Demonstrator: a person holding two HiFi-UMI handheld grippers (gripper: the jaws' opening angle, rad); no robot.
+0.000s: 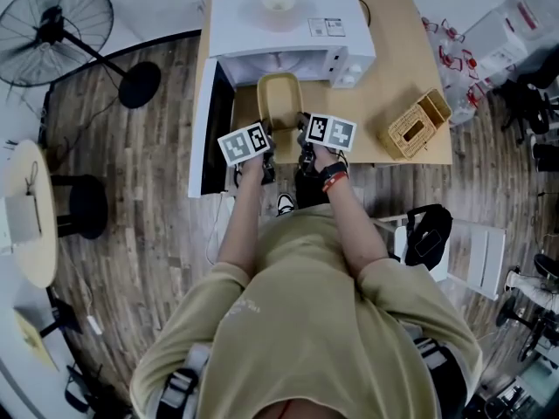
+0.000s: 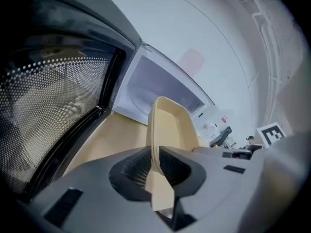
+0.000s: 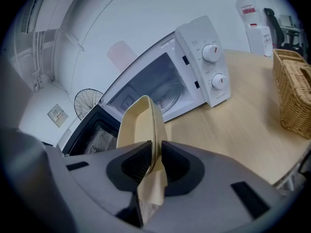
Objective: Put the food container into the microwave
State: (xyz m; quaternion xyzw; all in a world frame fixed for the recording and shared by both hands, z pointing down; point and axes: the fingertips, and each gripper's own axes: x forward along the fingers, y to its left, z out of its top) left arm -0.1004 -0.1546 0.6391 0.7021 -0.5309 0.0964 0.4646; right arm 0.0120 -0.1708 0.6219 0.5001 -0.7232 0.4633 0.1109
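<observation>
Container (image 1: 278, 103) is in both grips, in front of the open microwave (image 1: 288, 24), its far end right at the mouth, over the table's (image 1: 402, 68) left half near the front edge. I can't tell whether its bottom touches the wood.

My left gripper (image 1: 269, 140) is nearly closed, only the near rim's thickness between the jaws. In the left gripper view the tan wall of the container (image 2: 170, 125) runs straight out from the left gripper (image 2: 154, 164), both ribbed pads pressed on it. My right gripper (image 1: 304, 136) does the same just beside it: the right gripper (image 3: 154, 161) pinches the rim, and the container (image 3: 138, 125) stands edge-on ahead of it.

Writing: there is print beside the two dials (image 3: 211, 53) and a sticker (image 1: 325, 27) on the microwave's top, both too small to read.

The door (image 1: 210, 129) hangs open past the table's left edge. The microwave fills the back left corner. A wicker basket (image 1: 415, 125) sits by the front right corner, well apart from my grip.
</observation>
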